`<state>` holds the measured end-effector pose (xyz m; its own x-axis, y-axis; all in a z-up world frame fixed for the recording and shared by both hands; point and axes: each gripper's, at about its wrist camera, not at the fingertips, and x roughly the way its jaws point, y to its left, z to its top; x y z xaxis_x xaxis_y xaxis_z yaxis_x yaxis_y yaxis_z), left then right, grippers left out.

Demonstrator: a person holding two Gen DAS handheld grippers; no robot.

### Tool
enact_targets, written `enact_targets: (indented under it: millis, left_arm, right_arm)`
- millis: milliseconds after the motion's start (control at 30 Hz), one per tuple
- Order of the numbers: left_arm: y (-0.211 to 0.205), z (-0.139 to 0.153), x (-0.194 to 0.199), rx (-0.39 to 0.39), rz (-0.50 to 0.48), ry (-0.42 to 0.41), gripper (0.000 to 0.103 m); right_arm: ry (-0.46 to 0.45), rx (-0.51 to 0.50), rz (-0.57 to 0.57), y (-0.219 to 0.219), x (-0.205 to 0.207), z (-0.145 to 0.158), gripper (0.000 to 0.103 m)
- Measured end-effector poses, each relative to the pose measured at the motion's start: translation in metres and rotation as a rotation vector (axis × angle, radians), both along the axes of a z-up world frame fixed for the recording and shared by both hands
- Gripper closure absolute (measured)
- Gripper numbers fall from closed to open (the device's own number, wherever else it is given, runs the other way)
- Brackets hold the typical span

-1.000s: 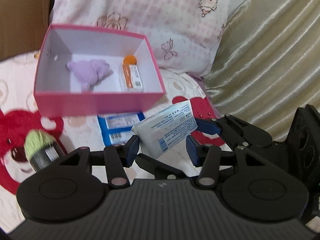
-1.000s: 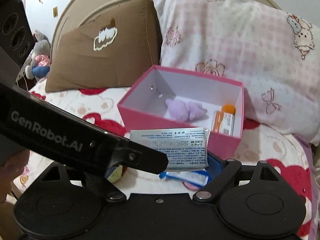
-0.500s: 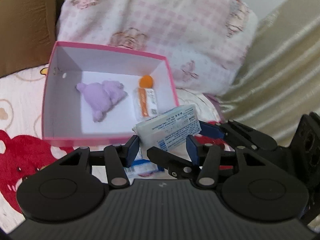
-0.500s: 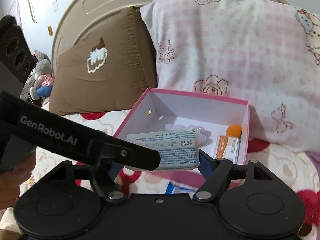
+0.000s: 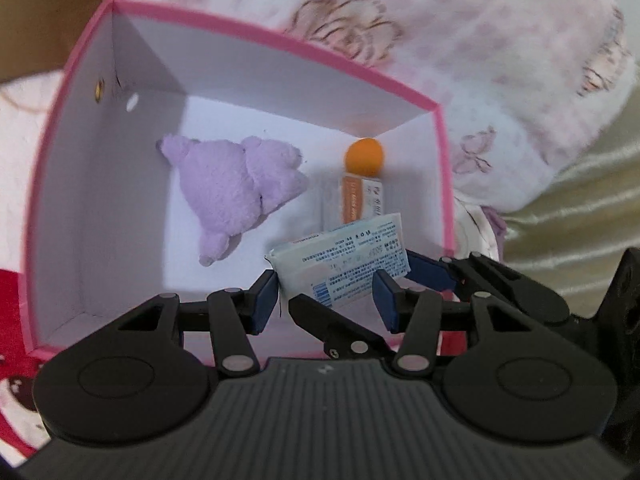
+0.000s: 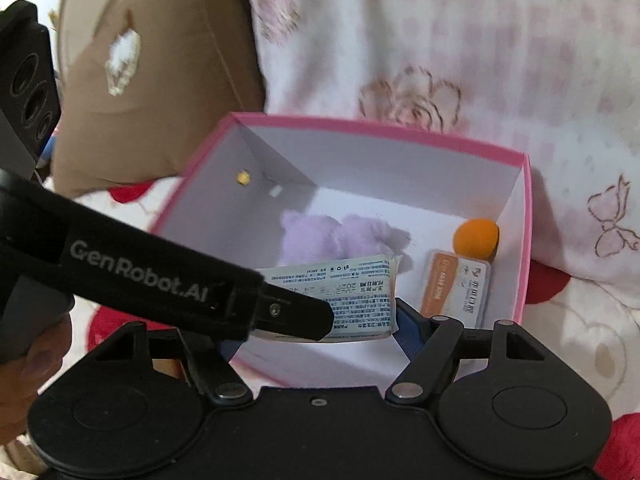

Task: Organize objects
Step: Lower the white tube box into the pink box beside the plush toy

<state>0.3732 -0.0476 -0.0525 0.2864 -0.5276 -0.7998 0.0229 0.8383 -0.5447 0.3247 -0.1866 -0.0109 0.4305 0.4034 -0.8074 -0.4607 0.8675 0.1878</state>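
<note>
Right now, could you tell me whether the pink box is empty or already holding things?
Holding things: the pink box contains a purple plush toy, an orange ball and an orange-striped packet.

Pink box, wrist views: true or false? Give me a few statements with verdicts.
1. A purple plush lies inside the pink box. True.
2. The white packet lies flat on the box floor. False: the left gripper holds it, tilted, over the box opening.
3. A ball sits in a far corner of the box, touching an orange-and-white packet. True.
4. That ball is blue. False: it is orange.
5. The plush is the only thing in the box. False: the ball and the orange-and-white packet lie in it too.
</note>
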Motion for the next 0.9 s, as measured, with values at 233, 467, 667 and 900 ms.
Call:
enact_targets:
  millis: [233,467,667,900]
  left_arm:
    - [0.001,-0.029,0.015,0.013,0.027,0.059,0.054]
    - [0.015,-0.042,0.02,0.002,0.081,0.071,0.057]
    - [0.011,-0.043,0.026,0.032,0.074,0.037,0.058]
    - [0.008,-0.052,0.031,0.066,0.071,0.048,0.059]
  right_arm:
    - [0.061,-0.02,-0.025,0.006,0.019,-0.03,0.026]
    - [0.071,-0.09,0.005,0.026,0.022,-0.045,0.024]
    - [0.057,-0.125,0.005,0.028,0.025,-0.052,0.024]
    - [0.081,-0.177,-0.042,0.03,0.033,-0.063,0.028]
